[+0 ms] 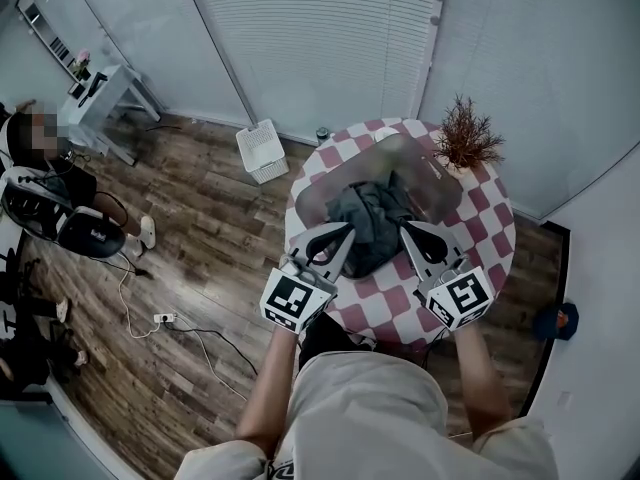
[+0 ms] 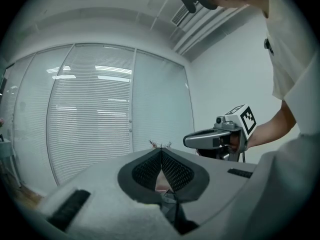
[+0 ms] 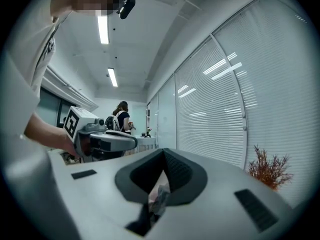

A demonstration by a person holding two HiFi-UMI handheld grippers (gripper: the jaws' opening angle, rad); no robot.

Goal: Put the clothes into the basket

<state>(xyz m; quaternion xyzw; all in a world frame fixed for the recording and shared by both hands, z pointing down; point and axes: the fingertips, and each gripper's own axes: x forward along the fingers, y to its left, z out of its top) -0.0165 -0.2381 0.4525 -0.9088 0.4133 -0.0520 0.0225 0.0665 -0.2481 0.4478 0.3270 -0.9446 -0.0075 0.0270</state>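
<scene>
A dark grey garment [image 1: 368, 226] hangs bunched over the checkered round table [image 1: 480, 238], in front of a translucent basket [image 1: 415, 168]; I cannot tell whether its far part lies inside the basket. My left gripper [image 1: 346, 232] pinches the garment's left edge and my right gripper [image 1: 406, 230] its right edge. In the left gripper view the jaws meet at the tips [image 2: 161, 153] with dark fabric [image 2: 171, 204] caught low between them. In the right gripper view the gripper [image 3: 162, 154] is likewise shut, with a fold of cloth [image 3: 159, 199] in the gap.
A reddish dried plant [image 1: 466, 134] stands at the table's far right edge. On the wood floor lie a white slatted bin [image 1: 262, 151] and a power strip with cable [image 1: 160, 318]. A seated person [image 1: 45, 183] and a desk [image 1: 100, 98] are at the left.
</scene>
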